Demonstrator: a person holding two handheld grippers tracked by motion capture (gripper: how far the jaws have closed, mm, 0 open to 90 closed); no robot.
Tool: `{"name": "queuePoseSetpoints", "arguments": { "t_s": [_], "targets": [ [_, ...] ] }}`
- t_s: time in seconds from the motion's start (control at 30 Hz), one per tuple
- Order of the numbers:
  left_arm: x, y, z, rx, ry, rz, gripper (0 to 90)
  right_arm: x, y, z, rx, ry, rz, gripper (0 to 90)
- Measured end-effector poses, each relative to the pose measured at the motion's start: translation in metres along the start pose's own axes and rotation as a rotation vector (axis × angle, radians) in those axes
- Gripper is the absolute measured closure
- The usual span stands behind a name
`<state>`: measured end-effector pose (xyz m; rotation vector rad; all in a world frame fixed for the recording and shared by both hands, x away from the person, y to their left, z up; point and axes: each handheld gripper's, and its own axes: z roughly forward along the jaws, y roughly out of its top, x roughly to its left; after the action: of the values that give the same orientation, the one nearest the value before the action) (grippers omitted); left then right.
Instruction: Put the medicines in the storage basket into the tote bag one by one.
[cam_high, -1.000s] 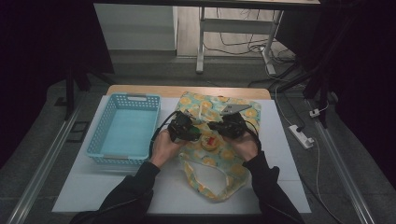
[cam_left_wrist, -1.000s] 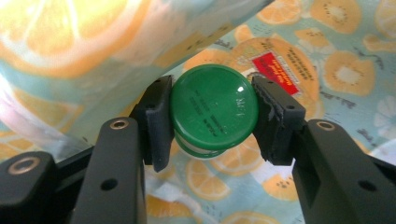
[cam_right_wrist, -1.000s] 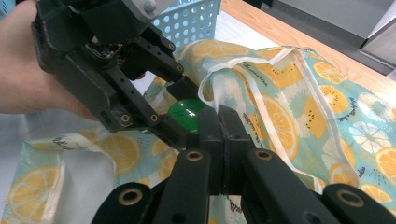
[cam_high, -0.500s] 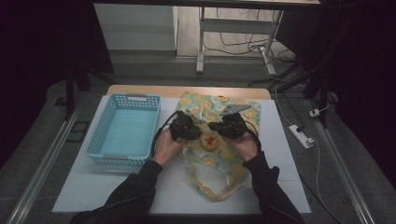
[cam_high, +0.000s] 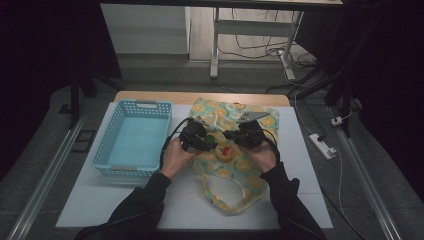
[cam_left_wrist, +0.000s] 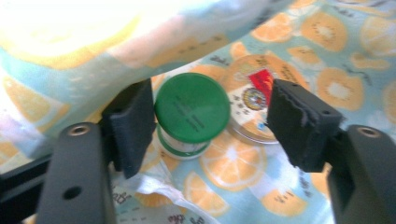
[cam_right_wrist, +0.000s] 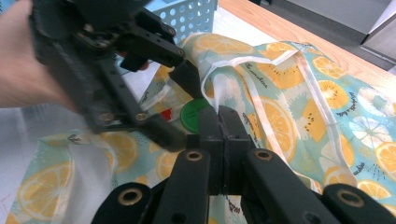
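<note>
Green plastic caps the small jar (cam_left_wrist: 191, 112), which sits on the fruit-print cloth bag (cam_high: 227, 172), just under its lifted mouth and touching a flat round tin (cam_left_wrist: 254, 105). The left tool (cam_left_wrist: 210, 114) has just been opening: its jaws are spread around the lid, the left pad touching or nearly touching it, the right pad clear of it, so nothing is gripped. The right tool (cam_right_wrist: 218, 128) is pressed together, pinching the bag's thin fabric edge and lifting it beside the jar. The jar looks light, rigid and smooth, likely slippery at the lid; the ribbed rim or the body below seems the surer hold. The bag is soft and limp, and will sag once released.
</note>
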<state>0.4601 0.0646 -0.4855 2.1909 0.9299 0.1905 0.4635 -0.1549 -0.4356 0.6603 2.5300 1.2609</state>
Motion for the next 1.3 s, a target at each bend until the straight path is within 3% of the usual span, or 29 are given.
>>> {"name": "queuePoseSetpoints", "arguments": {
  "t_s": [0.17,0.4,0.53,0.73,0.97,1.3],
  "targets": [
    [-0.006,-0.003,-0.010,-0.010,-0.050,0.017,24.4,0.000,0.000,0.000,0.000,0.002,0.001,90.0],
    [-0.009,-0.013,-0.021,-0.026,-0.122,-0.037,15.1,0.001,0.000,0.000,0.003,0.002,-0.001,90.0],
    [-0.012,-0.017,-0.027,-0.040,-0.147,-0.029,9.1,0.001,0.000,0.000,0.000,0.002,-0.002,90.0],
    [-0.019,-0.020,-0.036,-0.070,-0.160,0.025,5.0,0.002,0.001,-0.001,-0.004,0.003,-0.004,90.0],
    [-0.029,-0.027,-0.044,-0.090,-0.167,0.045,3.6,0.002,0.001,-0.002,-0.005,0.004,-0.007,90.0],
    [-0.050,-0.035,-0.044,-0.059,-0.141,0.078,0.0,0.004,0.001,-0.002,-0.004,0.007,-0.009,90.0]
  ]
}}
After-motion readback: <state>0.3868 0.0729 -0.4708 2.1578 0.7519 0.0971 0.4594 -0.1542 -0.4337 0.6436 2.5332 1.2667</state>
